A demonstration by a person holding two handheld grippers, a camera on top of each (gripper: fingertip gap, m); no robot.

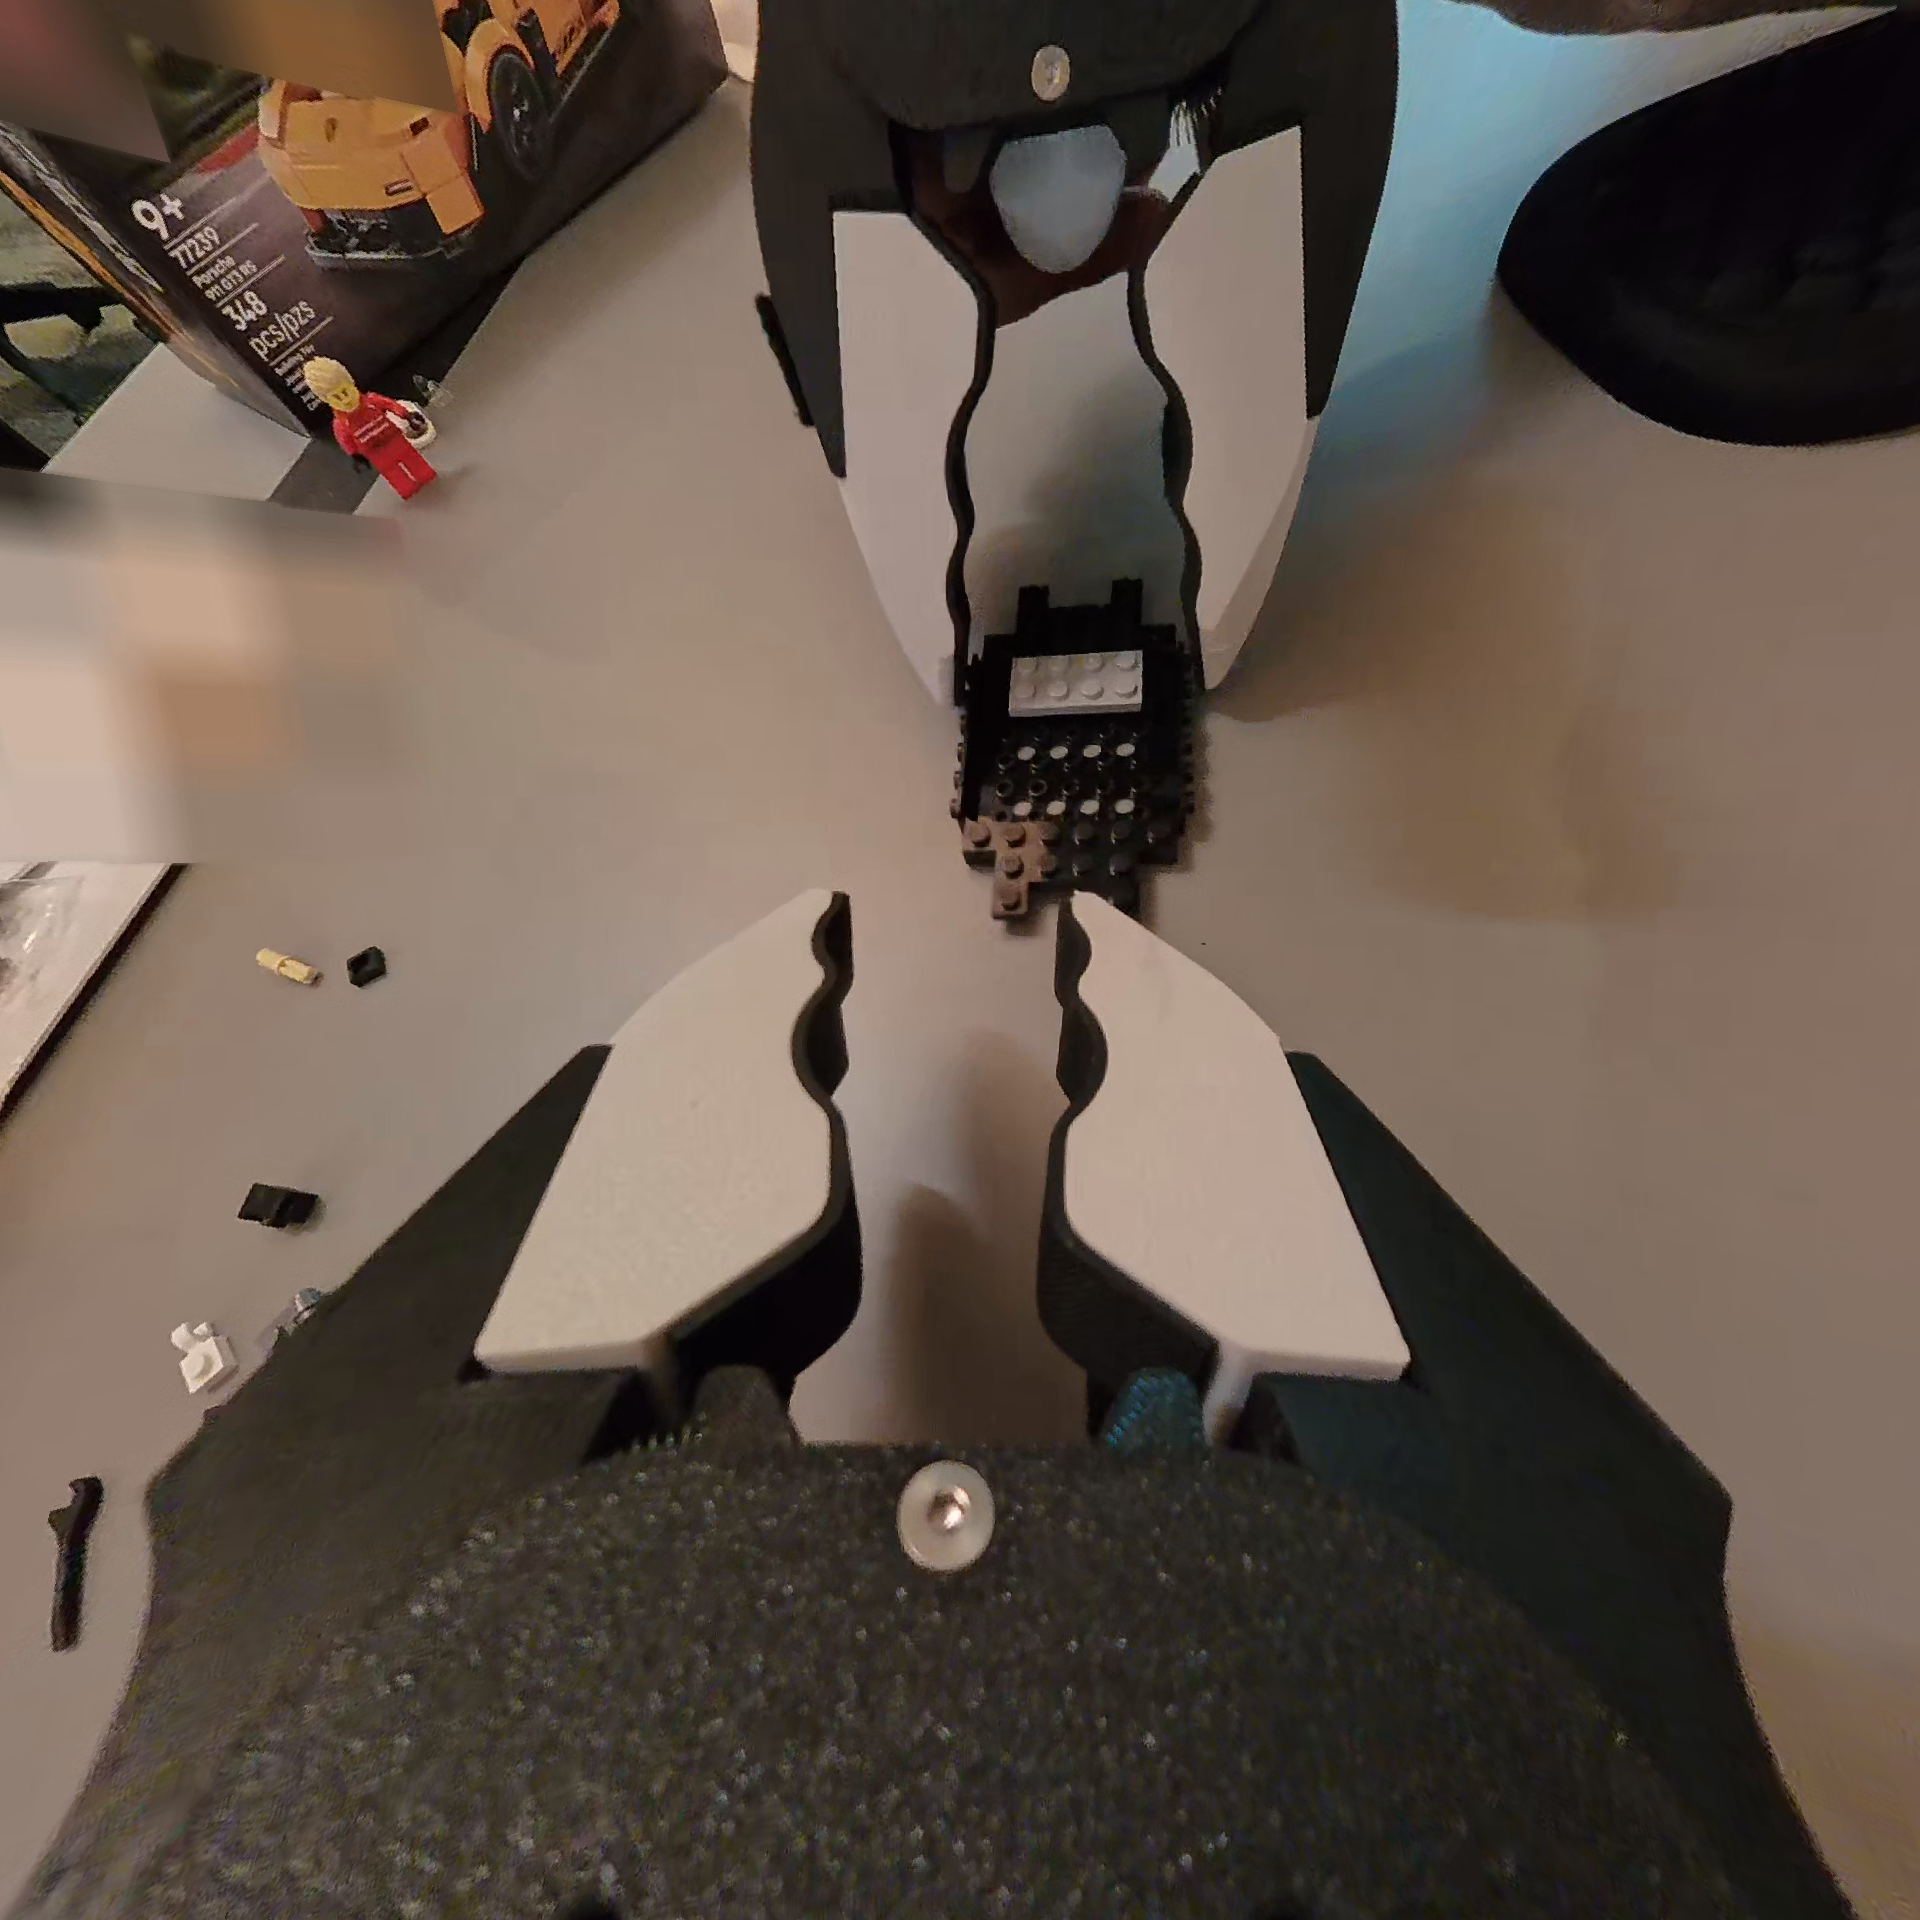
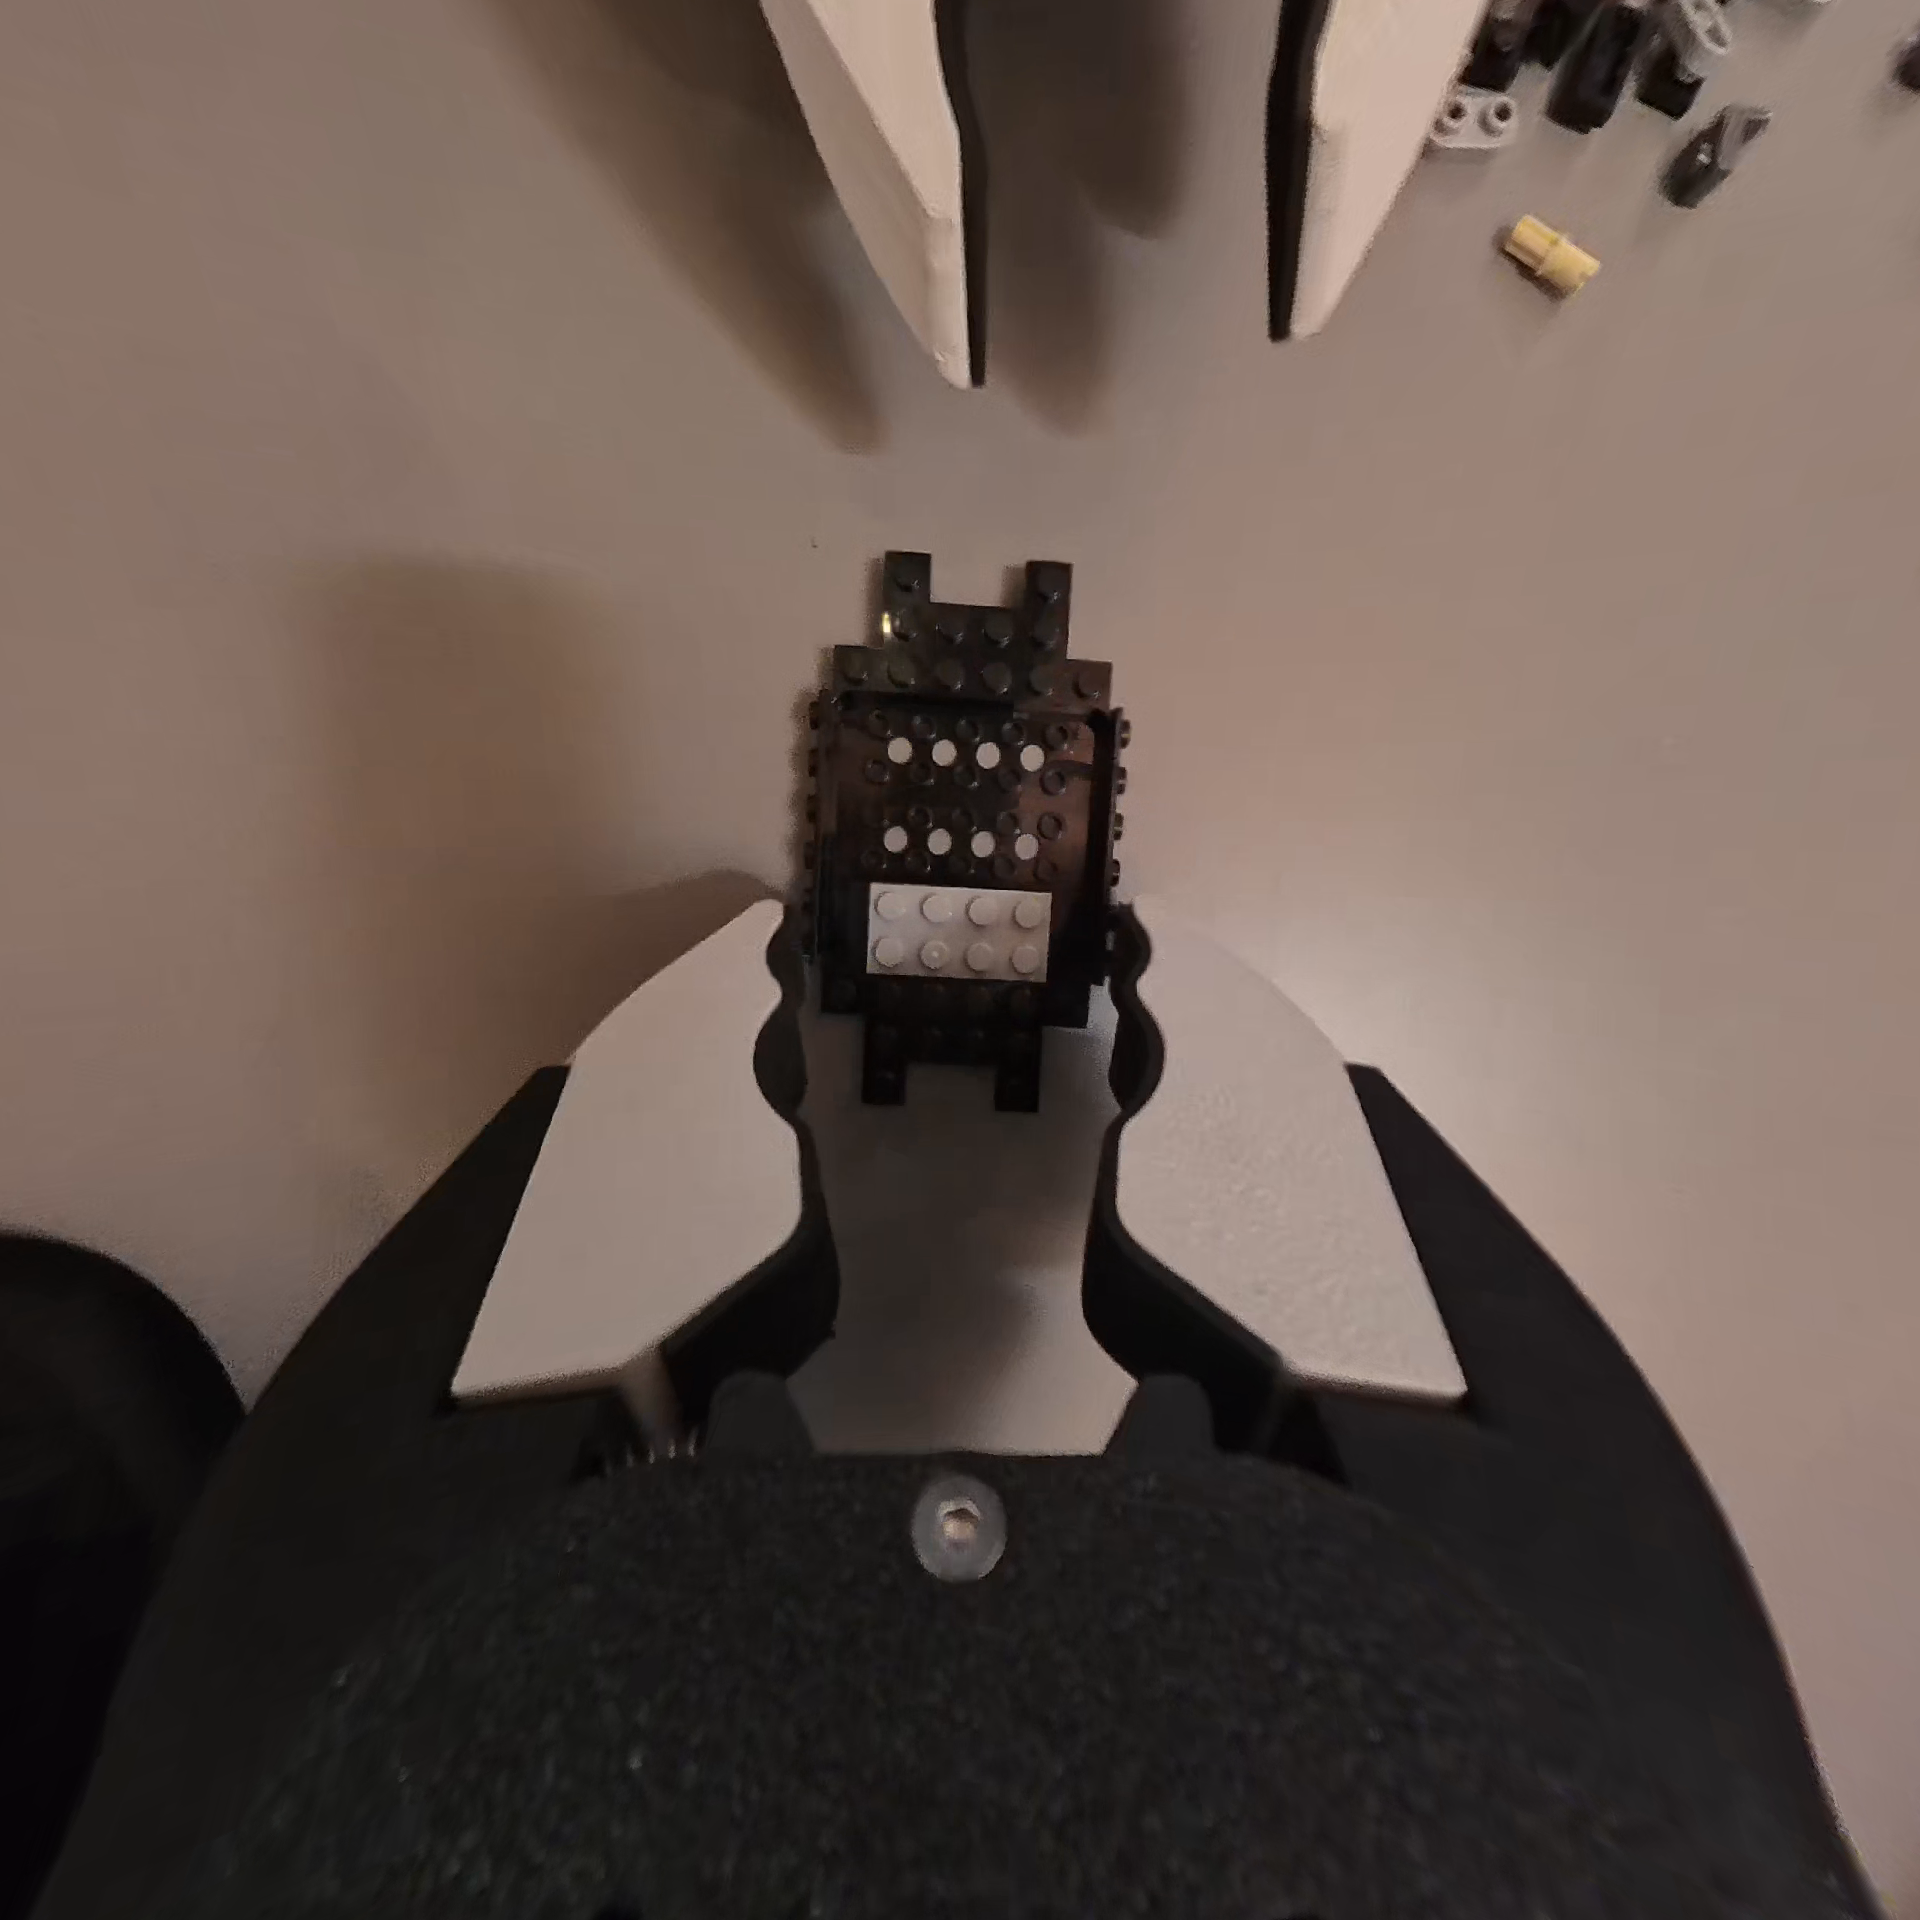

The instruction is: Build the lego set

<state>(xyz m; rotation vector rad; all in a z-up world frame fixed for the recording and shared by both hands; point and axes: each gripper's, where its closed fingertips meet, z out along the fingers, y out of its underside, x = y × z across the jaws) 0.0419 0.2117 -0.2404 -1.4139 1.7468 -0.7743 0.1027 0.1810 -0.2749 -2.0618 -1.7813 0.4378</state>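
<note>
A black studded lego chassis (image 1: 1153,842) lies flat on the grey table (image 1: 623,727). A white two-by-four plate (image 1: 1075,688) sits on its far end and a brown piece (image 1: 1006,854) on its near left corner. My right gripper (image 1: 1078,649) comes from the far side and is shut on the chassis sides. In the right wrist view the chassis (image 2: 935,665) sits between the right gripper's (image 2: 954,935) fingers, with the white plate (image 2: 956,932) at the near end. My left gripper (image 1: 956,920) is open and empty, its tips just short of the chassis; it also shows in the right wrist view (image 2: 1122,348).
The lego box (image 1: 343,187) and a red minifigure (image 1: 379,431) stand at the far left. Loose pieces lie left of my left gripper: a tan pin (image 1: 286,964), black bits (image 1: 278,1205), a white bit (image 1: 203,1356). More pieces (image 2: 1558,62) lie in a pile. A dark round object (image 1: 1714,260) is far right. Left tips to right tips: about 8 centimetres.
</note>
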